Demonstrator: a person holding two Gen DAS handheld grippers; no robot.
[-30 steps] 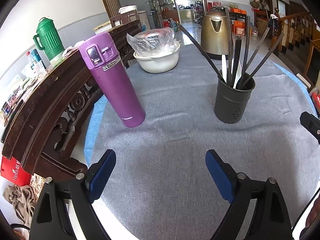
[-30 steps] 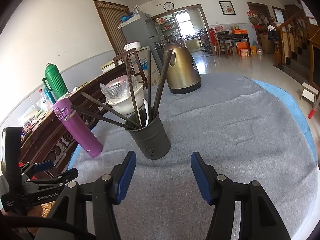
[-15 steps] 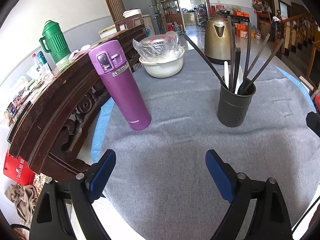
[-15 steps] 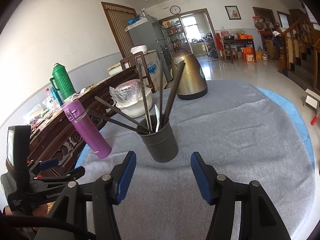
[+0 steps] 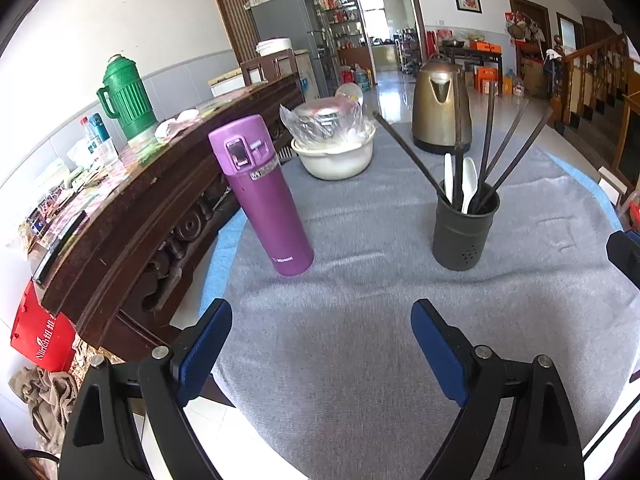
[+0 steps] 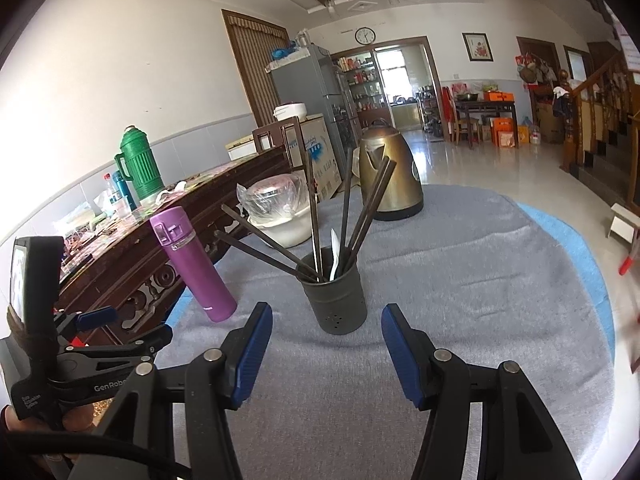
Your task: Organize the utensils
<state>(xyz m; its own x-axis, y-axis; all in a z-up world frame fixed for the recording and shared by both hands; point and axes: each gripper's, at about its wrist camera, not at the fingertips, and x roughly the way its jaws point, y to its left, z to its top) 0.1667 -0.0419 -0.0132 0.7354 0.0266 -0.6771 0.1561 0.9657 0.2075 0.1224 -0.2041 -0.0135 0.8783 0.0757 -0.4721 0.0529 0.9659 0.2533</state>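
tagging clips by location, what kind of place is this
Most likely the dining and living area of a home. A cloth-covered table holds an electric kettle, a purple flask and a utensil holder; behind stand a fridge and a staircase.

Matt grey cloth (image 5: 360, 360) covers the table — glossy brass-toned metal kettle (image 5: 440, 112), smooth purple flask (image 5: 268, 200)

Utensils (image 5: 486, 152) stand in the holder (image 5: 464, 236) — flask (image 5: 264, 196) left, kettle (image 5: 440, 108) and bowl (image 5: 336, 156) behind.
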